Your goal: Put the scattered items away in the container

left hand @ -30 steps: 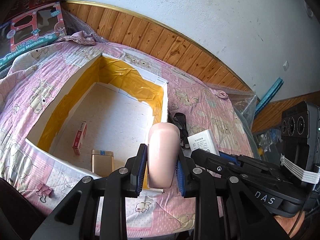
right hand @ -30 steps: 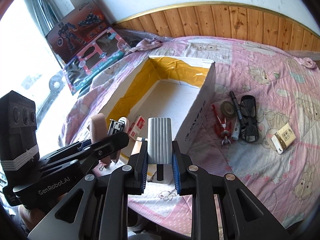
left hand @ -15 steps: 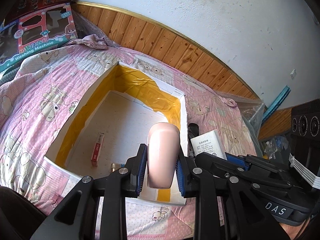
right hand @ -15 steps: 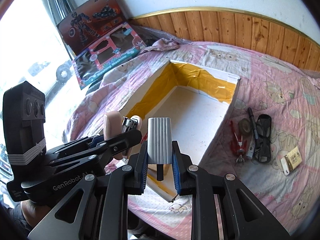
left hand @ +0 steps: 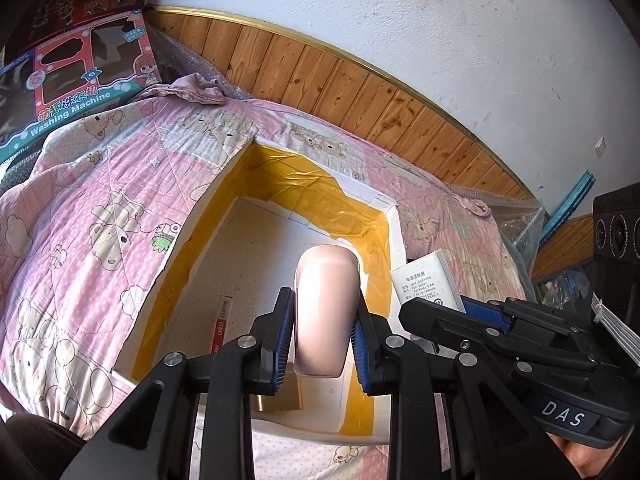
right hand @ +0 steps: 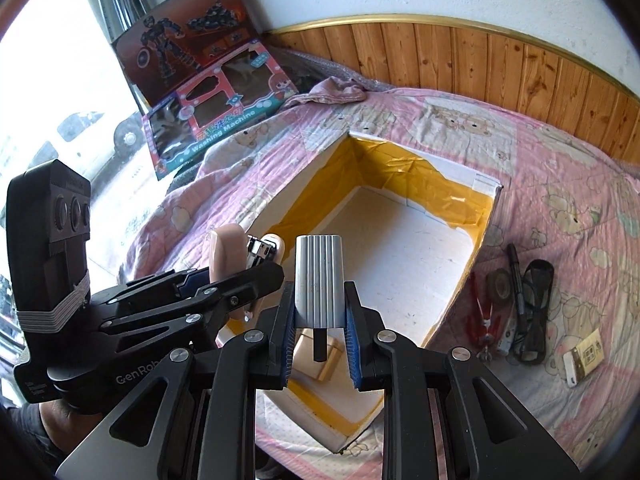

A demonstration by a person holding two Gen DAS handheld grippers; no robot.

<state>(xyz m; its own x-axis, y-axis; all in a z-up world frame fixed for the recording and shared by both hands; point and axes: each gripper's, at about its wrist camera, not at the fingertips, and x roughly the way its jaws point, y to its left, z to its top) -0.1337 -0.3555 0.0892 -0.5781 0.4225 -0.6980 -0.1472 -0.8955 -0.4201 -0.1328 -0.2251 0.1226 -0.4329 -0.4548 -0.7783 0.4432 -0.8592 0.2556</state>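
An open white box (left hand: 394,240) lined with yellow tape lies on a pink quilt. My left gripper (left hand: 324,300) is shut on a pale pink rounded item (left hand: 326,304), held above the box's near end. My right gripper (right hand: 319,292) is shut on a ribbed silver adapter (right hand: 318,280) with a black stub, over the same end, just right of the left gripper (right hand: 240,276). On the box floor lie a red-and-white packet (left hand: 220,320) and a gold box (right hand: 324,356). Red pliers (right hand: 480,316), a tape roll (right hand: 498,284), a black marker (right hand: 516,276) and a small yellow box (right hand: 584,356) lie on the quilt to the box's right.
Toy boxes (right hand: 216,120) lean against the wall at the far left beside a bright window. Wood panelling (left hand: 360,92) runs behind the bed. A crumpled cloth (right hand: 332,94) lies at the quilt's far edge, and a clear plastic bag (left hand: 520,224) sits at the right.
Both grippers have moved forward with their items, from the box's near rim to over its inside. Both grips are unchanged.
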